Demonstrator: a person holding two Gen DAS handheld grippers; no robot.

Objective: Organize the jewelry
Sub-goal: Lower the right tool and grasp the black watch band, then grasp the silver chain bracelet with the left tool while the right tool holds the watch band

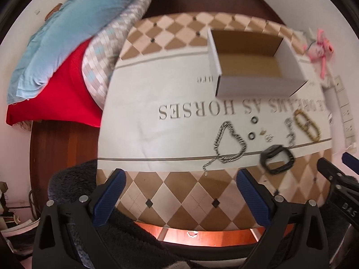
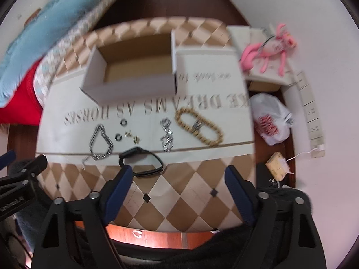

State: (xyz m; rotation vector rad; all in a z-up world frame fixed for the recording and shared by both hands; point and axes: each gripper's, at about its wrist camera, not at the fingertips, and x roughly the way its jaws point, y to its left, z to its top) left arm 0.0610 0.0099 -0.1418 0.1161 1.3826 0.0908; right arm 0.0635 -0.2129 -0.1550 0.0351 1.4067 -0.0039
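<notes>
An open white cardboard box (image 1: pixel 255 85) (image 2: pixel 130 87) stands on the lettered mat at the back. In front of it lie a silver chain necklace (image 1: pixel 228 143) (image 2: pixel 101 141), two dark rings (image 1: pixel 254 120) (image 2: pixel 123 122), small earrings (image 1: pixel 269 137) (image 2: pixel 132 135), a silver bracelet (image 1: pixel 290 134) (image 2: pixel 167 134), a gold bead bracelet (image 1: pixel 307 124) (image 2: pixel 199 125) and a black watch (image 1: pixel 277 159) (image 2: pixel 143 161). My left gripper (image 1: pixel 181 192) is open and empty, short of the necklace. My right gripper (image 2: pixel 179 186) is open and empty, just short of the watch.
The mat (image 1: pixel 157 134) covers a checkered table (image 1: pixel 179 197). Blue, red and checked bedding (image 1: pixel 67 44) lies at the left. A pink toy (image 2: pixel 269 51), a plastic bag (image 2: pixel 271 121) and a power strip (image 2: pixel 311 114) lie at the right.
</notes>
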